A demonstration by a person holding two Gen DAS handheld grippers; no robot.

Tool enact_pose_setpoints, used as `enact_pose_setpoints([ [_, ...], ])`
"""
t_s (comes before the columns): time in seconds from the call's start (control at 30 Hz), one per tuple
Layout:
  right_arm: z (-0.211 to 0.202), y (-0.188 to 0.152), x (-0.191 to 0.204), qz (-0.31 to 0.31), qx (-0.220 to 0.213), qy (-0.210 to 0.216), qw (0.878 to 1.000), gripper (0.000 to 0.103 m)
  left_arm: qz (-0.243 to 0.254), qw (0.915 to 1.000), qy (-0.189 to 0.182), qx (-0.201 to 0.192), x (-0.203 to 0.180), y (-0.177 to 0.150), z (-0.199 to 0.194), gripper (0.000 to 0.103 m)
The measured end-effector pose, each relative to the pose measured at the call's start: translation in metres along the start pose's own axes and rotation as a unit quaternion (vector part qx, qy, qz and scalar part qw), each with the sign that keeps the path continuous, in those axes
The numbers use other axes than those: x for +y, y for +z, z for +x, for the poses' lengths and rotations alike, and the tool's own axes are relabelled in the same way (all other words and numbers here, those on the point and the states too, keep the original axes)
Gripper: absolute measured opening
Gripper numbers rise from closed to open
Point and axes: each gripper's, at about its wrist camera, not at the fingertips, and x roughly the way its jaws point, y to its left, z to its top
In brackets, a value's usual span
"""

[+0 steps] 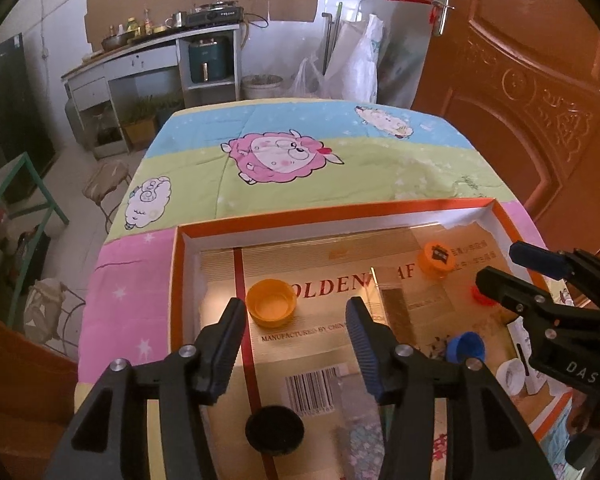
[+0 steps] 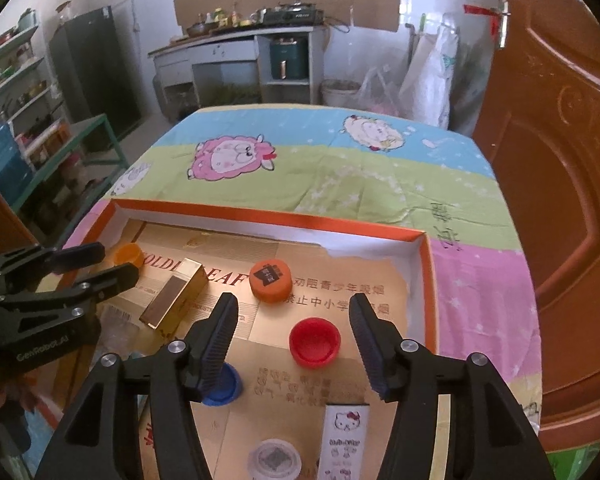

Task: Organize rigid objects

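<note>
Take the orange-walled tray [image 2: 420, 280] as your landmark; it sits on the sheep-print cloth [image 2: 340, 168] that covers the surface.

Counting from the tray's left wall, you have six caps and two boxes, as far as both views show. Two caps are orange. One is a hollow-side-up orange cap [image 1: 271, 303] near the left wall, just ahead of your left claw [image 1: 296, 334]. The other is a printed orange cap [image 2: 270, 282] past the tray's middle toward the far wall. A black cap [image 1: 274, 429] lies toward the tray's near edge, below the left claw. One gold box [image 2: 174, 298] lies tilted between the two orange caps. A blue cap [image 2: 224, 388] sits partly under the left finger of your right claw [image 2: 294, 340]. A clear cap [image 2: 274, 458] lies near the tray's near edge. One red cap [image 2: 314, 340] rests between the right claw's fingers, touching neither. A white cat-print box [image 2: 342, 440] lies nearest you, right of the clear cap.

Both claws are spread wide and hold nothing. Your left claw hovers over the tray's left half and your right claw over its right half, well apart.

Bare tray floor shows between the red cap and the right wall. The cloth is bare beyond the far wall.
</note>
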Motion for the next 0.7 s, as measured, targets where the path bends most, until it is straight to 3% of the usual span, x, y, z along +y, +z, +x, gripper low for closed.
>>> enact_pose_setpoints([
  [0.07,-0.005,-0.005,-0.002,0.011,-0.006,0.001,1.000,0.069,-0.002,1.0000,0.002,-0.005,-0.001,-0.002,-0.004,0.052],
  [0.23,-0.013,-0.013,-0.004,0.023,-0.015,-0.003,1.000,0.074,-0.012,0.9997,0.005,-0.023,-0.001,-0.009,-0.017,0.052],
  [0.37,-0.025,-0.020,-0.004,0.032,-0.025,-0.010,0.999,0.074,-0.005,0.9989,0.022,-0.040,-0.006,-0.015,-0.029,0.054],
  [0.43,-0.032,-0.025,-0.003,0.036,-0.028,-0.012,0.999,0.074,-0.005,0.9985,0.023,-0.049,-0.008,-0.018,-0.035,0.066],
  [0.7,-0.072,-0.047,0.010,0.048,-0.057,-0.029,0.997,0.074,-0.009,0.9967,0.007,-0.081,-0.017,-0.037,-0.063,0.067],
])
